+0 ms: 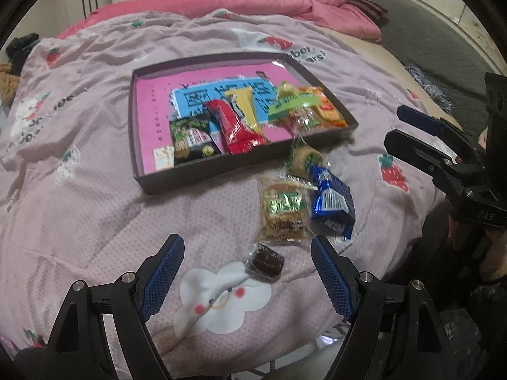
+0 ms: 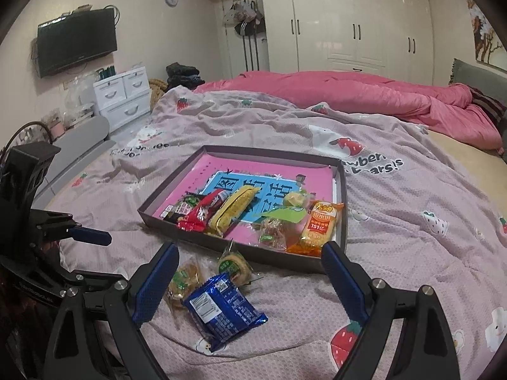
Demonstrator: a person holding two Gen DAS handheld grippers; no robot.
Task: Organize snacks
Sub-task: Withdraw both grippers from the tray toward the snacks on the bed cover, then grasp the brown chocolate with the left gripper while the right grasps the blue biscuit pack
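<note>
A shallow dark box with a pink bottom lies on the bedspread and holds several wrapped snacks, among them a red pack and an orange pack. Loose in front of it lie a blue packet, a clear-wrapped biscuit pack, a small round biscuit and a dark chocolate piece. My left gripper is open just above the chocolate piece. My right gripper is open over the blue packet, holding nothing.
A pale purple bedspread with strawberry prints covers the bed. A pink quilt is bunched at the far side. White drawers, a wall television and wardrobes stand beyond the bed.
</note>
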